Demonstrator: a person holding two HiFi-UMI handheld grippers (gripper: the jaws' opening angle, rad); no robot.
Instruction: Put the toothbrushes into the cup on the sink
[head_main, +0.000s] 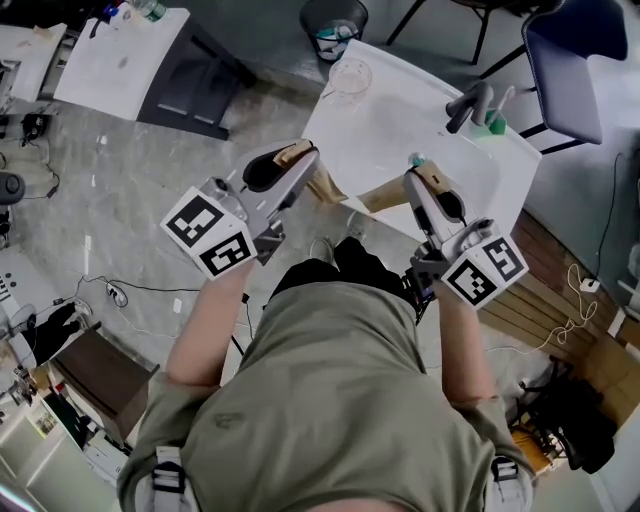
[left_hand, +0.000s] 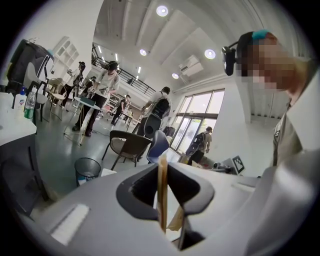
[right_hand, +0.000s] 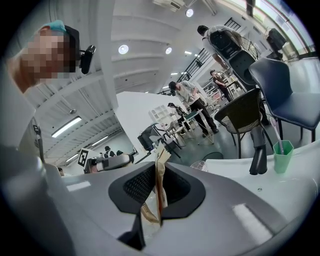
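Both grippers hang side by side in front of the white sink top (head_main: 400, 125), near its closest edge. My left gripper (head_main: 300, 156) is shut on a wooden-handled toothbrush (head_main: 325, 186), whose handle (left_hand: 162, 187) stands upright between the jaws. My right gripper (head_main: 418, 173) is shut on a second toothbrush (head_main: 378, 198) with a teal end, its tan handle (right_hand: 159, 185) pinched between the jaws. The green cup (head_main: 497, 125) (right_hand: 282, 155) stands at the sink's far right with a white stick in it, beside a dark faucet (head_main: 468, 105) (right_hand: 258, 150).
A clear glass bowl (head_main: 350, 76) sits on the sink's far left corner. A black waste bin (head_main: 334, 27) (left_hand: 87, 170) stands beyond it. A blue chair (head_main: 565, 60) is at the right and a white table (head_main: 120, 50) at the upper left. Several people stand farther off.
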